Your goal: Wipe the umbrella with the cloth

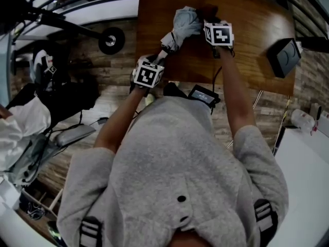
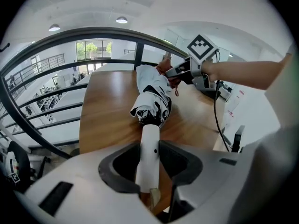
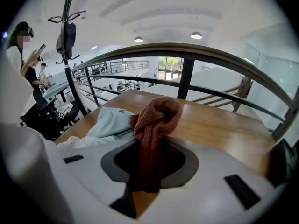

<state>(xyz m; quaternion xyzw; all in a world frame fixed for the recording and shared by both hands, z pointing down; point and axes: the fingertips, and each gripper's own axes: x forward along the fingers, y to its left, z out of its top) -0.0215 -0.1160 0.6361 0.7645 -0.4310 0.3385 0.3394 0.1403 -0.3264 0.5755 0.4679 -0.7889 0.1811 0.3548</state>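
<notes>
Umbrella (image 2: 152, 99), one (folded), clamped in left gripper (image 2: 148, 160); one cloth (image 3: 156, 118) pinched in right gripper (image 3: 150, 164).

Brown wooden worktop (image 1: 252, 30), small black box (image 1: 284, 57) at its right edge. Beyond, black metal railing (image 3: 186, 78) and black coat stand (image 3: 70, 73).

Straight ahead of our left gripper's (image 2: 148, 160) jaws the folded umbrella (image 2: 152, 101) blocks the way. Bare tabletop (image 2: 105, 120) lies open to their left, while the right gripper (image 2: 170, 73) and a black cable (image 2: 215, 113) (it trails back off the table edge) crowd their right. Past the cloth (image 3: 156, 120) bunched in our right jaws, the wood runs clear to the railing (image 3: 186, 78), with a black box (image 1: 284, 57) off to their right.
</notes>
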